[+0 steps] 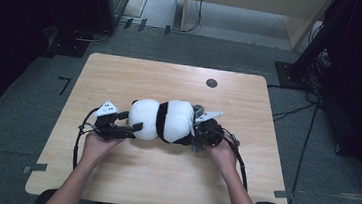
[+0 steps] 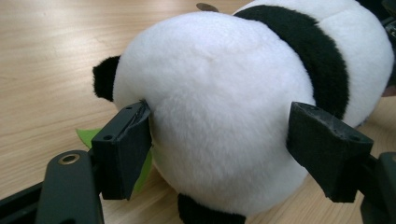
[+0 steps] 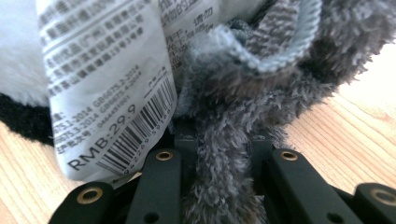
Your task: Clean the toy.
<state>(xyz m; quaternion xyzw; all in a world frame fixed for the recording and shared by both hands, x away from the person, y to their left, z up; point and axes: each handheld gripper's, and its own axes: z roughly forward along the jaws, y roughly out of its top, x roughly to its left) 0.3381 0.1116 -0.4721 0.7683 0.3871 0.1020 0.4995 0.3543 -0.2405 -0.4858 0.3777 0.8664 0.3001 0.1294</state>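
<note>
The plush panda (image 1: 163, 121) lies mid-desk (image 1: 136, 75) between both grippers. The left gripper (image 2: 219, 149) has its fingers spread around the white rump (one touches, the other stands clear). The right gripper (image 3: 219, 154) is clenched on a grey fuzzy strip (image 3: 219, 186), a printed tag (image 3: 107, 84) hanging beside.

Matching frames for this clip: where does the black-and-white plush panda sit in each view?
High view: black-and-white plush panda lies mid-table between both grippers.
Left gripper view: its white rounded end sits between the black jaws.
Right gripper view: white and black fur at the left edge, behind its printed label.
Shared landmark: light wooden table.
</note>
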